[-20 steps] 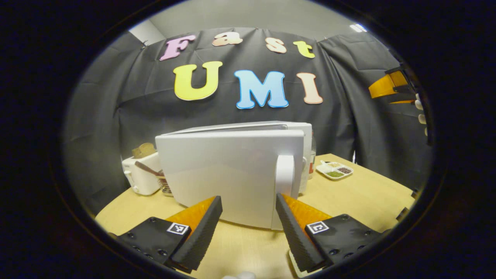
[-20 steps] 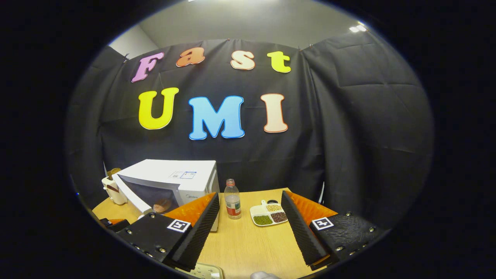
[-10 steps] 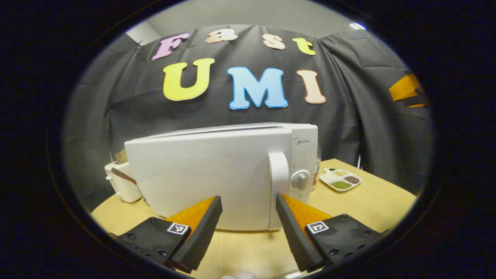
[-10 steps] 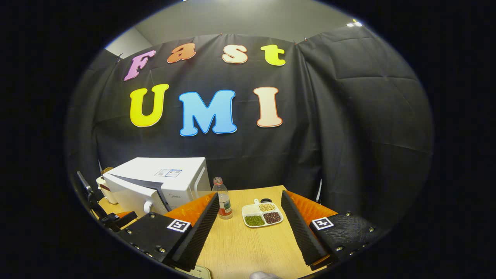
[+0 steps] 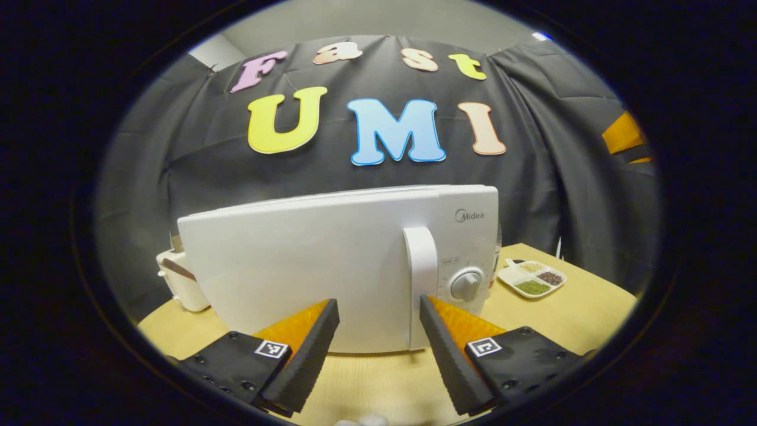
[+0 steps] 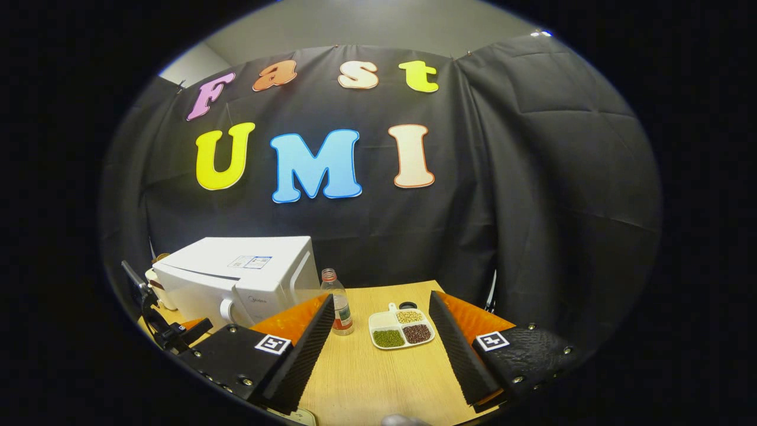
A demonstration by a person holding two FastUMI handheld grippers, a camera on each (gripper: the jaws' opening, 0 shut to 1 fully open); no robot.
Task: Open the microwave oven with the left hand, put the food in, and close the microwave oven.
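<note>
Left gripper [image 5: 374, 322] hangs just in front of the microwave [image 5: 337, 266], its fingers spread wide and gripping nothing; the door handle [image 5: 421, 278] stands between them and a little beyond, nearer the right finger [image 5: 440, 349]. That placement suits a push on the door face more than a pull, since neither finger hooks behind the handle. The door lies flush with the control panel, where the dial [image 5: 467, 285] sits, so the oven looks closed. The food is not visible, and I judge it to be inside, behind the opaque door, which would leave the task at or near its end.

Right gripper [image 6: 378, 346] is held back over the desk's [image 6: 378, 378] near edge, fingers likewise wide apart and empty. It appears parked there to stay out of the door's swing and leave the left hand free. In the left gripper view an orange part of it [image 5: 624, 133] shows high at the right, well clear of the oven.

On the desk, the microwave takes the far left part, with a toaster [image 5: 180, 284] beside it toward the left edge. A bottle [image 6: 337, 302] stands just right of the oven, and a divided dish [image 6: 402, 328] of beans lies further right, near the far edge. Both sit clear of the door's path, so nothing blocks it.
</note>
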